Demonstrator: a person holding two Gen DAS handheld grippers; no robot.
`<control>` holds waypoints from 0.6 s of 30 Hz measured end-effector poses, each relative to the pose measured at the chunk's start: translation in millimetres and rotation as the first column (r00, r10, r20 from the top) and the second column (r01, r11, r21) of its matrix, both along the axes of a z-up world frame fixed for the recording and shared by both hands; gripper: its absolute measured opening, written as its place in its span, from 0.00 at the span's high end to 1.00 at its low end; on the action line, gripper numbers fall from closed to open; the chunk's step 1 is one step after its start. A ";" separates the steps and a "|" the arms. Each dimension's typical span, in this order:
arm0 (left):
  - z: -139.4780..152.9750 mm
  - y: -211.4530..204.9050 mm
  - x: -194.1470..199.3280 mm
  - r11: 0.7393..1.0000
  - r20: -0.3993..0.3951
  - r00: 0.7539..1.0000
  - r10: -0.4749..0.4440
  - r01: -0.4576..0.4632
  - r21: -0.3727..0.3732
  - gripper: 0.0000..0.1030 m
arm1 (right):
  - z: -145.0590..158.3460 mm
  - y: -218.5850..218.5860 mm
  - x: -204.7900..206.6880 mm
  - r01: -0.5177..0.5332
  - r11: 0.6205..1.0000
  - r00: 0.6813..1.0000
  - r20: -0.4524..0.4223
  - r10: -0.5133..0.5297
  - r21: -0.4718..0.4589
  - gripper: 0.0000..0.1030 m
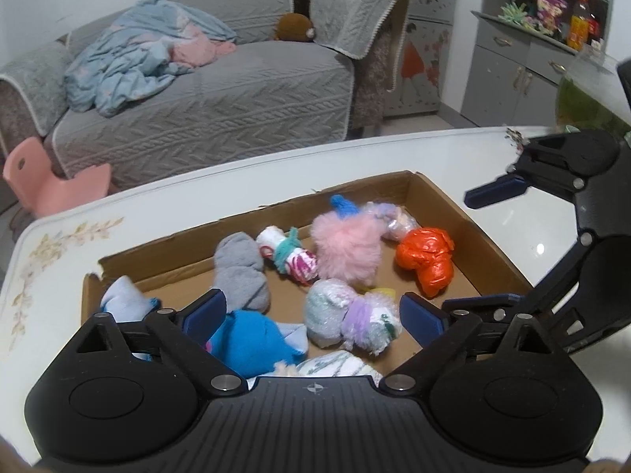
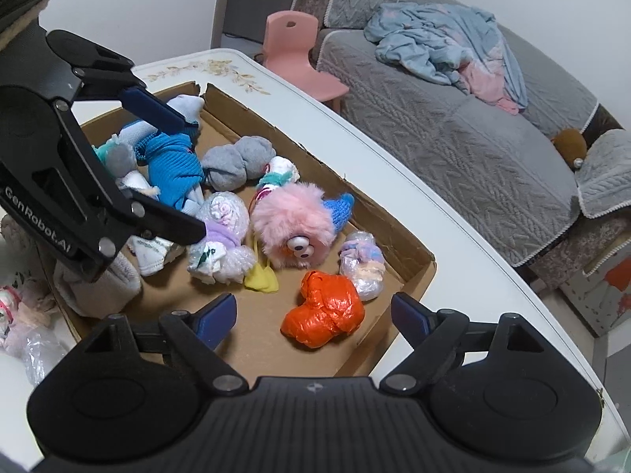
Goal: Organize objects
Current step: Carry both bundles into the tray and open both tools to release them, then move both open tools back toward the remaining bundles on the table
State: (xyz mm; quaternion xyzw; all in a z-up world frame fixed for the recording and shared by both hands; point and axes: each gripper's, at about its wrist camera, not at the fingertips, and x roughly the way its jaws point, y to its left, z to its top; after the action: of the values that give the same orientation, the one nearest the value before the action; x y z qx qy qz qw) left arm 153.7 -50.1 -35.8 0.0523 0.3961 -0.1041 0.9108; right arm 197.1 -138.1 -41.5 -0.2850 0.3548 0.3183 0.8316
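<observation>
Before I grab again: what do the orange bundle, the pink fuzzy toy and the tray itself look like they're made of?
Orange bundle: thin plastic film, probably a knotted bag; it is glossy and crinkled. Pink fuzzy toy: long-pile synthetic fur, matte, with hard shiny eyes that look plastic. Tray: brown cardboard, matte, with a torn raw edge at the far corner.

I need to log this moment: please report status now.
Left gripper open, empty. Right gripper open, empty. Orange bundle in cardboard box. Nothing in the way.

free: box floor [image 2: 260,327] near orange bundle [image 2: 325,307] | blocked: sock pile [image 2: 173,165] left
</observation>
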 end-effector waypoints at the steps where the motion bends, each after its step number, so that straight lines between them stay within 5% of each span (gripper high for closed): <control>1: 0.6 1.7 -1.0 1.000 -0.001 1.000 0.013 -0.013 -0.011 0.06 | 0.6 0.8 -1.2 0.012 1.000 1.000 0.002 -0.012 0.001 0.19; 11: 13.9 25.1 -35.4 0.980 0.018 0.982 0.190 -0.189 -0.064 0.05 | 6.5 1.1 -20.5 0.192 0.978 0.981 -0.033 -0.190 0.087 0.09; 18: 21.1 56.1 -91.5 0.948 0.061 0.949 0.310 -0.304 -0.092 0.03 | 12.7 -9.2 -55.4 0.326 0.920 0.945 -0.080 -0.316 0.219 0.04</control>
State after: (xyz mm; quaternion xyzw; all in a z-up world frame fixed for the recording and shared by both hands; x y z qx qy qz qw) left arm 62.2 5.9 -14.7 -0.0432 0.3606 0.0248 0.9314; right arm 141.7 -147.4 -28.8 -0.1185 0.3754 0.2227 0.8919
